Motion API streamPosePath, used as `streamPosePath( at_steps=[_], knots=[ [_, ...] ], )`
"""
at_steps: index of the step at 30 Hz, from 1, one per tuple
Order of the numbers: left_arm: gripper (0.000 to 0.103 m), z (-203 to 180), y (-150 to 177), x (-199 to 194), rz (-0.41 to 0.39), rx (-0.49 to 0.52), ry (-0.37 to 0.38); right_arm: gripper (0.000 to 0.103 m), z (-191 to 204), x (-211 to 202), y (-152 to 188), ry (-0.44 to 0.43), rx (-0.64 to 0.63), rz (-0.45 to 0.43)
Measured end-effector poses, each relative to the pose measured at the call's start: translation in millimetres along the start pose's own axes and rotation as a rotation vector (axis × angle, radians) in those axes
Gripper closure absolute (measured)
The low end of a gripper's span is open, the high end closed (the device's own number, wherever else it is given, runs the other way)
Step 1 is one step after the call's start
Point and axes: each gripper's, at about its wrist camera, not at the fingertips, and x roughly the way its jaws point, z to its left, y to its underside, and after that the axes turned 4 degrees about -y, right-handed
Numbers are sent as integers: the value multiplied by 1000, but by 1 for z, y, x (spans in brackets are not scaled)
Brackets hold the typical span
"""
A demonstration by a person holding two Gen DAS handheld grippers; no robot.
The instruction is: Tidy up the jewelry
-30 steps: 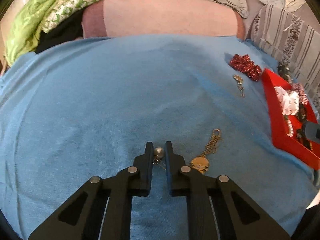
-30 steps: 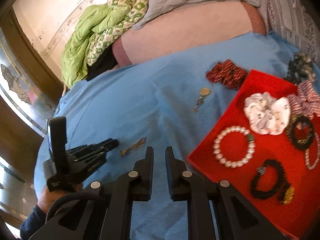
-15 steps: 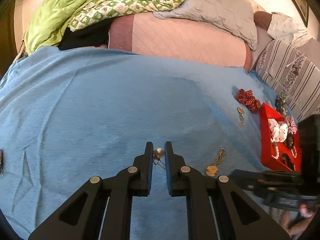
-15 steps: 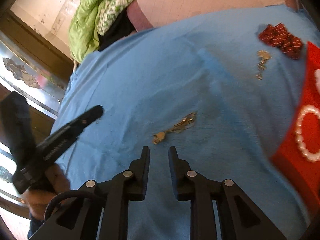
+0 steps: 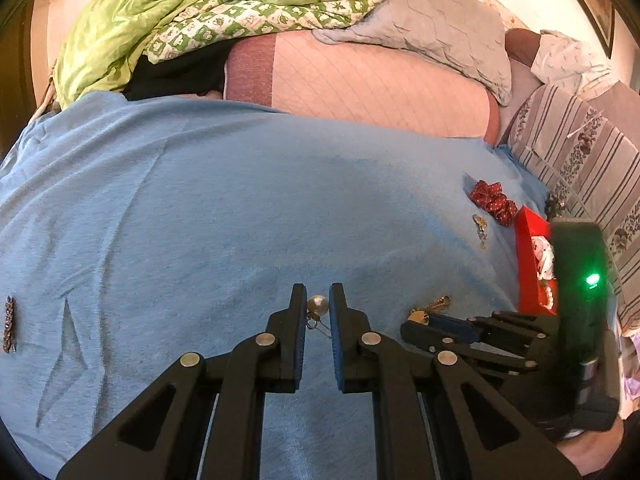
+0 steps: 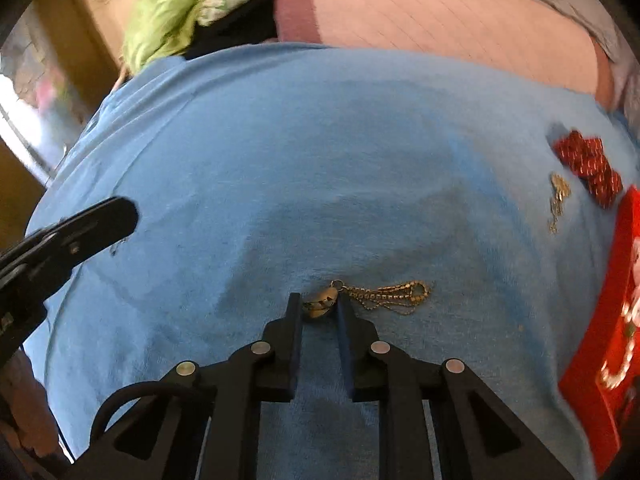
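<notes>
My left gripper [image 5: 318,300] is shut on a silver bead earring [image 5: 318,304], its hook hanging between the fingers, above the blue blanket [image 5: 240,220]. My right gripper [image 6: 318,306] is open, its jaws either side of the round end of a gold chain earring [image 6: 384,294] lying on the blanket. In the left wrist view the right gripper [image 5: 416,326] sits low at that gold earring [image 5: 430,308]. A red tray [image 5: 532,264] with bracelets and scrunchies lies at the right, also in the right wrist view [image 6: 612,320].
A red scrunchie [image 5: 494,200] and a second gold earring [image 5: 480,230] lie on the blanket near the tray. A small brown hair clip [image 5: 9,324] lies at the far left. Pillows and a green quilt [image 5: 180,20] are piled behind.
My right gripper has moved left and down from over the tray to the gold chain earring, its jaws now around the round end. My left gripper keeps holding the bead earring, slightly raised.
</notes>
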Motion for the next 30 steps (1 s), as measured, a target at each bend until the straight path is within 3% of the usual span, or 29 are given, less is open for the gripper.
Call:
streamPosePath(
  at_steps=[3, 6, 13, 30],
  knots=[
    [92, -3, -1, -4, -14, 4, 6, 86, -7, -18, 1, -63, 15, -40],
    [92, -8, -2, -7, -26, 15, 8, 86, -15, -45, 0, -89, 11, -123],
    [92, -28, -4, -6, -44, 42, 9, 86, -43, -85, 7, -158, 70, -216],
    [92, -50, 1, 3, -38, 118, -22, 86, -43, -97, 3, -161, 88, -246]
  ],
)
